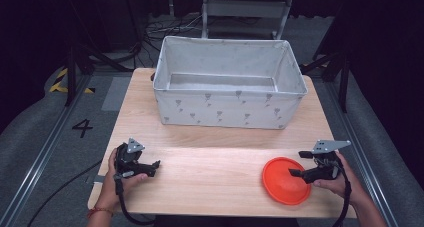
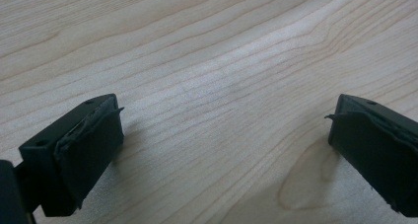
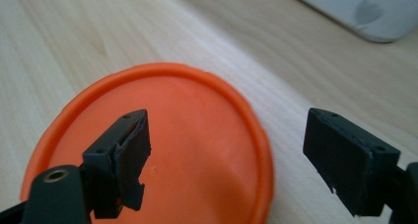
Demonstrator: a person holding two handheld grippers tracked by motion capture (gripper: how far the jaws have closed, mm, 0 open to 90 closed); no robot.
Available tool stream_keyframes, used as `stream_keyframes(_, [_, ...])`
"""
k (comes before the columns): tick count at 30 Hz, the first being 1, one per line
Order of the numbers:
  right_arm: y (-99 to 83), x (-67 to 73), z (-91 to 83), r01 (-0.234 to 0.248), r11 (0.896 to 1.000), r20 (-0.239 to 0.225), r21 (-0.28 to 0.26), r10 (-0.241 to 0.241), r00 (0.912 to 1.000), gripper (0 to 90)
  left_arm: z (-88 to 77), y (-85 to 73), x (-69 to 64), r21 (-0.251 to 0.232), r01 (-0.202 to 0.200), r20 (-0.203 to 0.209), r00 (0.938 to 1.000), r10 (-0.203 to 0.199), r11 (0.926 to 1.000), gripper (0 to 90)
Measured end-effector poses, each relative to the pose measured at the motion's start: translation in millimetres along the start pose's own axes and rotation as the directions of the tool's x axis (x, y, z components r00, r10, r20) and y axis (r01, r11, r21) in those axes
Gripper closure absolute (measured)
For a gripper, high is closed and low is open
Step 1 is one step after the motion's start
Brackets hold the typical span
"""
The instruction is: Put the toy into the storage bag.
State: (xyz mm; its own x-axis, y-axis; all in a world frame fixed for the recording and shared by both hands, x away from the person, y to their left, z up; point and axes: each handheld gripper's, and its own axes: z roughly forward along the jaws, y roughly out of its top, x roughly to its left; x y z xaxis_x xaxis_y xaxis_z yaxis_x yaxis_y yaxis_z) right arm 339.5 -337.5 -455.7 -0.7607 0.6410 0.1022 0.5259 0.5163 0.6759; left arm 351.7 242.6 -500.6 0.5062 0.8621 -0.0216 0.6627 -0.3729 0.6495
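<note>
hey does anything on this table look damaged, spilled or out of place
Nothing spilled or knocked over. The one oddity is wear: the rubber pads of the right gripper look torn and ragged at their edges. The orange disc lies flat on the table, and the fabric bin stands upright.

At the lower right of the high view lies a plain orange disc. The fabric bin at upper centre is pale grey with small darker grey motifs. The desk is light wood with fine grain. Both tongs are black.
</note>
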Motion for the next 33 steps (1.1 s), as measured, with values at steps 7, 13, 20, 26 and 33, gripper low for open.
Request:
stream_keyframes(7, [-4.6,2.0,14.3,0.023,0.996,-0.029,0.089,-0.020,0.9994,19.7,-0.1,0.0,0.1,0.001,-0.001,0.001,1.0000,0.001,1.0000,0.5])
stream_keyframes(13, [-9.7,-1.9,20.2,0.012,0.989,-0.025,0.147,-0.009,0.9997,18.7,0.0,0.0,0.1,0.001,-0.001,0.001,1.0000,0.001,1.0000,0.6])
stream_keyframes(20, [-13.5,0.8,26.8,0.030,0.982,-0.039,0.188,-0.023,0.9990,13.9,-0.1,0.0,0.1,0.001,-0.001,0.001,1.0000,0.001,1.0000,0.5])
stream_keyframes(26, [-9.2,5.2,27.6,0.039,0.978,-0.011,0.207,-0.038,0.9992,26.9,-0.1,-0.1,0.0,0.001,-0.001,0.001,1.0000,0.001,1.0000,0.6])
stream_keyframes(33, [-8.6,-7.9,22.1,-0.061,0.982,-0.023,0.177,0.066,0.9976,55.8,-0.1,-0.1,0.0,0.001,-0.001,0.000,1.0000,0.001,1.0000,0.5])
